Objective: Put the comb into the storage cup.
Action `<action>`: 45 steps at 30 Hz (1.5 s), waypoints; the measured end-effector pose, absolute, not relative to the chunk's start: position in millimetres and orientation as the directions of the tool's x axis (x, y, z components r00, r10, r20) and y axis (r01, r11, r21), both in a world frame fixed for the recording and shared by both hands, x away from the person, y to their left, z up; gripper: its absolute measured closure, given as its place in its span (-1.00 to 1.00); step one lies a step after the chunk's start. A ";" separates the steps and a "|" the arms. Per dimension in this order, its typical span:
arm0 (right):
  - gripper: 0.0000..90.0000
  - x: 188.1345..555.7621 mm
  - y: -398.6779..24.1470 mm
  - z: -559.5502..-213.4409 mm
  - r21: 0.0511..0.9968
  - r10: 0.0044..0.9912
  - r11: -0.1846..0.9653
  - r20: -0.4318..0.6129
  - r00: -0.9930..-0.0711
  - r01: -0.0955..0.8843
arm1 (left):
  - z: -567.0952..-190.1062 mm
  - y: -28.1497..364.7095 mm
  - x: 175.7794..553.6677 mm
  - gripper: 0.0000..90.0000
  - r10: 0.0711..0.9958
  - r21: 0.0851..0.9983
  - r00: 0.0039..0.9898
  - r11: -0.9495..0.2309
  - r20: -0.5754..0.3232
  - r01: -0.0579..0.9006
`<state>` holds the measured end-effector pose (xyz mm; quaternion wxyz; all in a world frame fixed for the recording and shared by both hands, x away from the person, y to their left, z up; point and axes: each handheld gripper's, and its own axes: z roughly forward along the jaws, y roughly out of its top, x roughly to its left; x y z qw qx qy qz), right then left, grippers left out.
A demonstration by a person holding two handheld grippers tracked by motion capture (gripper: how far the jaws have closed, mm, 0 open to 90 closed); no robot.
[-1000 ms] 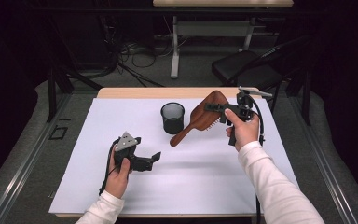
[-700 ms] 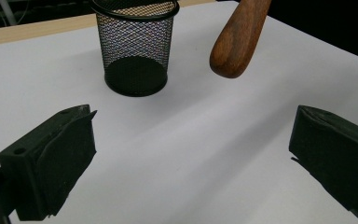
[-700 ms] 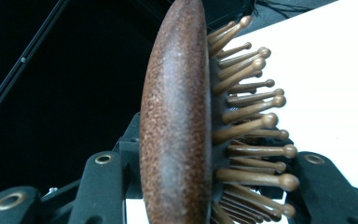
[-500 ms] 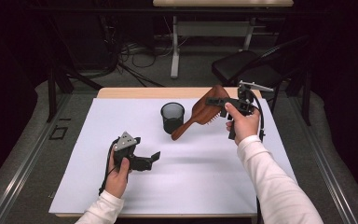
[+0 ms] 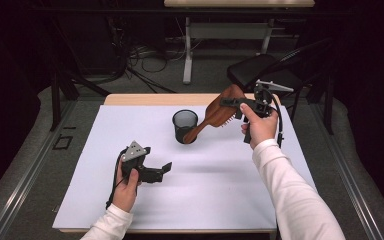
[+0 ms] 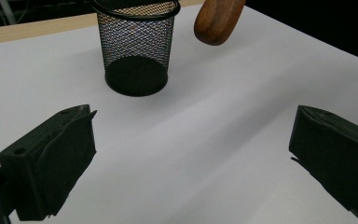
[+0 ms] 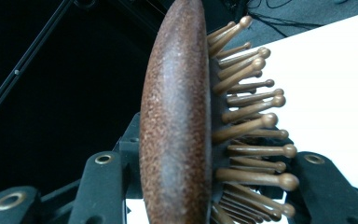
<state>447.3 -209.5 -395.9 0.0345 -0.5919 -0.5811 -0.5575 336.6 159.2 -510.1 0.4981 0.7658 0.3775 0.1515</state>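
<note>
Right tool [image 5: 240,107]: jaws closed on the head of a wooden hairbrush [image 5: 215,117], one jaw against the smooth back, the other among the pegs, as the right gripper view shows [image 7: 177,130]. Brush: held in the air, tilted, handle end pointing down and left, its tip just beside the rim of the cup [image 5: 185,125]; in the left gripper view the rounded handle tip [image 6: 216,21] hangs near the upper right of the cup's rim and has not gone in. Change noted: over the last second the brush has risen and swung so the handle has come closer to the cup mouth; judged as lining up for insertion, handle first, with lowering into the cup the part left to do. Cup: black wire mesh, upright, near the middle rear of the white worktop [image 5: 220,190]. Left tool [image 5: 160,170]: jaws wide apart, holding nothing, low over the worktop at front left, aimed toward the cup, well apart from it.
</note>
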 end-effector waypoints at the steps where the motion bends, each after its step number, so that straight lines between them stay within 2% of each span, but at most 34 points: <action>1: 0.08 447.5 -209.1 -395.0 0.606 0.649 -0.323 0.701 -0.296 0.727 | -510.1 159.3 336.6 -0.99 0.729 0.877 0.669 -0.218 -0.145 0.428; 23: 0.08 456.6 -200.1 -370.8 0.640 0.677 -0.328 0.672 -0.299 0.695 | -510.3 159.9 336.8 -0.99 0.730 0.877 0.666 -0.212 -0.151 0.432; 45: 0.08 472.5 -193.2 -366.5 0.657 0.727 -0.362 0.643 -0.242 0.661 | -510.8 161.1 337.8 -0.99 0.731 0.877 0.664 -0.208 -0.155 0.434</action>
